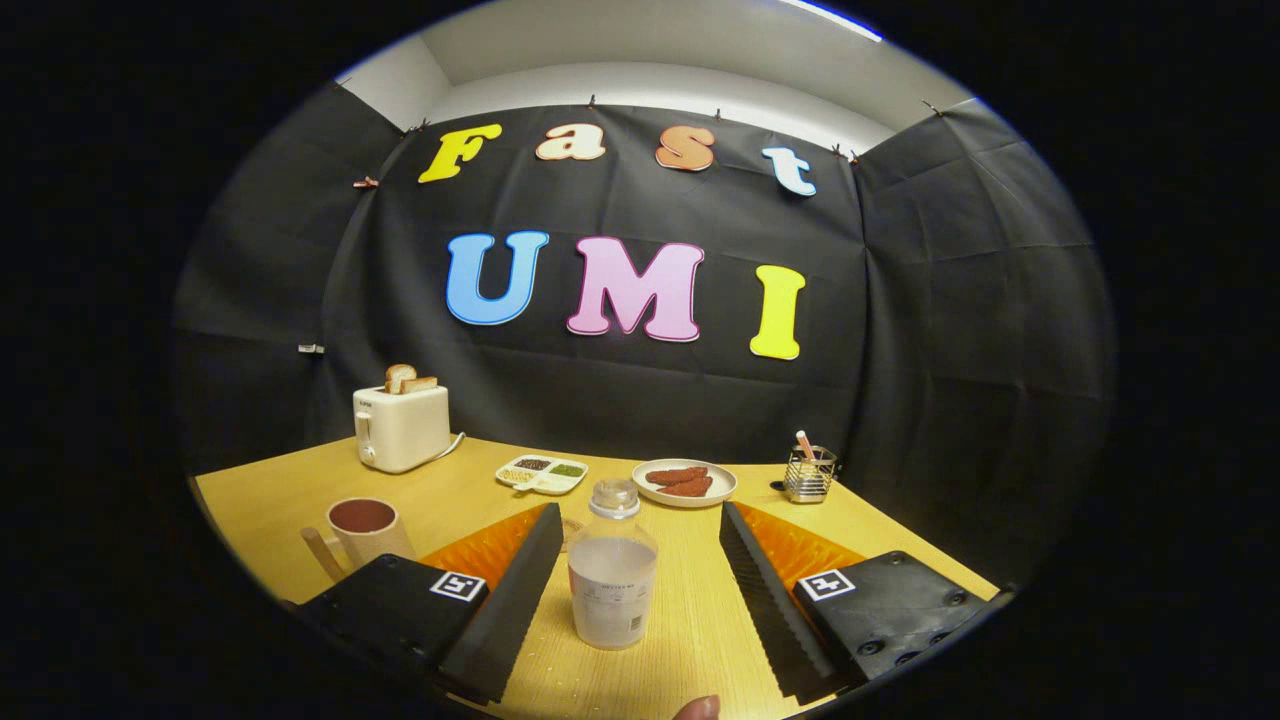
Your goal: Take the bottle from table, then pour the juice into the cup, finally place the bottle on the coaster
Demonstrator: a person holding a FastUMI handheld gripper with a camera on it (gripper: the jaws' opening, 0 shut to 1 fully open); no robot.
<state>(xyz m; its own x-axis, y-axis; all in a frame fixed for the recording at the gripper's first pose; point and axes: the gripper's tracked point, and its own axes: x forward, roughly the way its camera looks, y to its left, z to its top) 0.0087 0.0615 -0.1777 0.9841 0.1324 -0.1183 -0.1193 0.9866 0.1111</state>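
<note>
Yellow wood grain runs across the table (690, 620), which fills the corner of a booth hung with black cloth (950, 330) under a white ceiling. My gripper (640, 560) is spread wide, holding nothing; the bottle (611, 570) stands upright between its fingers (515, 585), touching neither, its cap on and pale liquid filling most of it. The cup (362, 528) sits just past my left finger, dark inside. Farther back, along the cloth, stand a toaster (402, 428) with bread up, a divided dish (541, 474), a plate (685, 483) of reddish food and a wire holder (809, 474).
</note>
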